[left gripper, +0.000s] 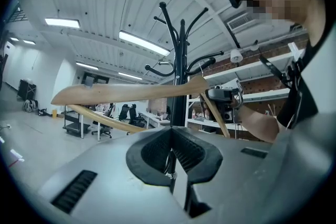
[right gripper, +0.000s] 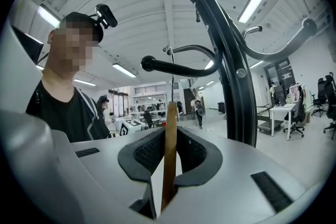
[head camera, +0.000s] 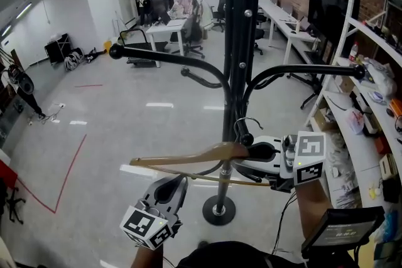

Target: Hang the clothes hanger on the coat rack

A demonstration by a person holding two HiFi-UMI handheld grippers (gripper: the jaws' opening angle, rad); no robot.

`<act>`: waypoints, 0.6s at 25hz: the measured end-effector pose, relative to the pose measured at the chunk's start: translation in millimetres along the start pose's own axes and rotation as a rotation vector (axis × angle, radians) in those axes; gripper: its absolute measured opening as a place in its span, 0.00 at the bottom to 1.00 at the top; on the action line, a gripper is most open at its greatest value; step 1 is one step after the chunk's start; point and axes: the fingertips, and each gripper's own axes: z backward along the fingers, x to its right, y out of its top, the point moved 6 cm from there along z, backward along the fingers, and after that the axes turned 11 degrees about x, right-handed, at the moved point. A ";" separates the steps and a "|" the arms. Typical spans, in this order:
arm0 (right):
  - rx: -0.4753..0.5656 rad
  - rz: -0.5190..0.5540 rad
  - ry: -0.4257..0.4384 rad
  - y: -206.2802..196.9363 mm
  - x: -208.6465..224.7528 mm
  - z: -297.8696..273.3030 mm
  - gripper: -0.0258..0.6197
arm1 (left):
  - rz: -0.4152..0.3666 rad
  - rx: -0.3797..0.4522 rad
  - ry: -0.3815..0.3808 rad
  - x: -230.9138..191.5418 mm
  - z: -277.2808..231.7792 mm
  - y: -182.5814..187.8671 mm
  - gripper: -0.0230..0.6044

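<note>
A black coat rack (head camera: 242, 41) with curved arms stands right in front of me, its round base (head camera: 220, 210) on the floor. My right gripper (head camera: 251, 150) is shut on a wooden hanger (head camera: 188, 155) near its neck and holds it level beside the pole. The metal hook (head camera: 242, 125) curls up close to the pole, below the rack's arms. In the right gripper view the hanger (right gripper: 169, 139) stands edge-on between the jaws, next to the rack (right gripper: 231, 76). My left gripper (head camera: 178, 184) is shut and empty, low under the hanger's bar. From it I see the hanger (left gripper: 131, 93) and rack (left gripper: 181, 76) ahead.
White shelving (head camera: 370, 91) full of small items lines the right side, with a dark screen (head camera: 342, 229) at the lower right. Desks and office chairs (head camera: 166, 28) stand far back, a person (head camera: 144, 0) among them. A red tape line (head camera: 69, 172) marks the floor at left.
</note>
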 end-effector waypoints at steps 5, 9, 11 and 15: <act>-0.017 -0.012 0.027 -11.6 17.8 3.3 0.13 | 0.002 -0.022 -0.002 -1.4 -7.5 -7.5 0.04; -0.019 -0.027 0.071 -18.5 32.3 2.9 0.13 | 0.000 -0.037 -0.001 -2.7 -13.0 -9.0 0.04; -0.023 -0.029 0.085 -21.0 38.2 2.7 0.13 | -0.001 -0.041 0.001 -2.8 -15.1 -9.6 0.04; -0.028 -0.028 0.135 -23.9 41.8 0.6 0.13 | 0.002 -0.048 0.001 -0.7 -16.1 -13.9 0.04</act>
